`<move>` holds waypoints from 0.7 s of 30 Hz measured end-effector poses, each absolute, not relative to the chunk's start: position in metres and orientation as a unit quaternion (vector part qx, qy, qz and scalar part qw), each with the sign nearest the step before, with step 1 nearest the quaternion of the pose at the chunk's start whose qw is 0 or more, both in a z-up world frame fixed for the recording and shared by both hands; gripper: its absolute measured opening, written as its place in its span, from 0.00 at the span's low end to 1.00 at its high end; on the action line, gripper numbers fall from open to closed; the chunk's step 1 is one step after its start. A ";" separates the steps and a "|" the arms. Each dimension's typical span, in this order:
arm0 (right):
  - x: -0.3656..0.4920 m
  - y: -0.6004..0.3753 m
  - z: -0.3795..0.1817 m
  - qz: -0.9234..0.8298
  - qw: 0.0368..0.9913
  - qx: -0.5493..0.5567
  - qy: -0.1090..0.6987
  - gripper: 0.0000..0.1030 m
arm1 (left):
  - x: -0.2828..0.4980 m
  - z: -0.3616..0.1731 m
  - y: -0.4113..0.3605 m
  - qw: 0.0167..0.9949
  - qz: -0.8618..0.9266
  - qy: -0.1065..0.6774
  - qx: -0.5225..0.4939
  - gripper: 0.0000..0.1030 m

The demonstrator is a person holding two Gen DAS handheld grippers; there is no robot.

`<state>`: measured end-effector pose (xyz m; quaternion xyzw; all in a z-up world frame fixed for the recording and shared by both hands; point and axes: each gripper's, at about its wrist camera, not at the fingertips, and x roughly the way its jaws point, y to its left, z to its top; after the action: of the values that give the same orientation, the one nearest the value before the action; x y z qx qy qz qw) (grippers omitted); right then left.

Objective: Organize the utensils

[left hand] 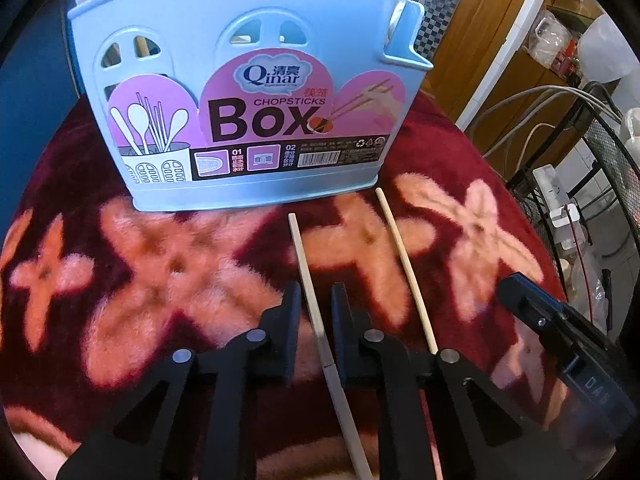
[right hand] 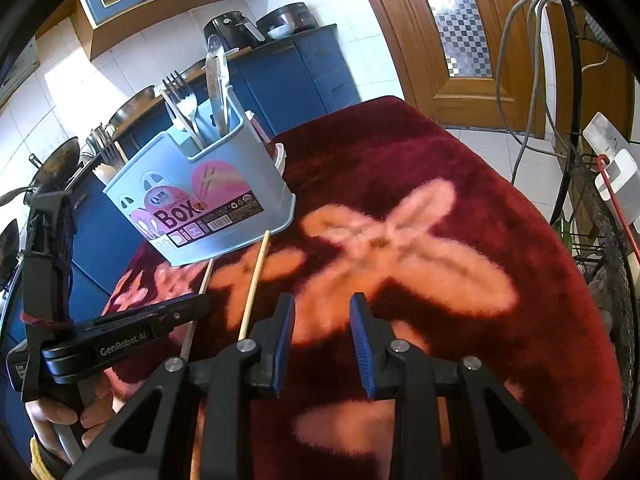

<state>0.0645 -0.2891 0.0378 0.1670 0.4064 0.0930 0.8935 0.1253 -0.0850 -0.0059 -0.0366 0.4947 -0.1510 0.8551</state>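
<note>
A light blue chopsticks box (left hand: 248,92) stands upright at the back of the red flowered blanket (left hand: 160,264). Two pale chopsticks lie in front of it, pointing at its base. My left gripper (left hand: 316,304) is low over the blanket and straddles the left chopstick (left hand: 308,280); a small gap shows on each side of the stick, so the pads do not press it. The right chopstick (left hand: 404,268) lies free beside it. My right gripper (right hand: 322,320) is open over bare blanket, right of that chopstick (right hand: 254,284). The box (right hand: 200,204) holds forks (right hand: 180,100) and other metal utensils (right hand: 216,80).
The blanket's edge (right hand: 540,220) drops off at the right, where a black wire rack (right hand: 608,264), cables and a white power strip (right hand: 612,152) stand. Behind the box are blue cabinets (right hand: 288,76), pans and a wooden door (right hand: 448,40). A hand (right hand: 60,416) holds the left gripper (right hand: 196,304).
</note>
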 end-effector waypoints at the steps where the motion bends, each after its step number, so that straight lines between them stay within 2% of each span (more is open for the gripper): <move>1: 0.065 -0.289 0.037 0.094 0.893 0.167 0.408 0.30 | 0.127 -0.007 -0.085 0.854 -0.151 0.496 -0.038 0.14; 3: 0.066 -0.288 0.036 0.096 0.891 0.167 0.411 0.30 | 0.128 -0.008 -0.084 0.854 -0.150 0.497 -0.040 0.13; 5: 0.067 -0.288 0.035 0.097 0.890 0.167 0.413 0.30 | 0.129 -0.009 -0.085 0.855 -0.149 0.495 -0.039 0.08; 21: 0.084 -0.251 0.049 0.136 0.884 0.115 0.433 0.30 | 0.119 0.021 -0.046 0.884 -0.130 0.439 -0.095 0.03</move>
<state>0.0837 -0.2510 0.0488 0.1153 0.4329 0.1358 0.8837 0.1188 -0.0459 0.0209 -0.0945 0.4386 -0.1303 0.8842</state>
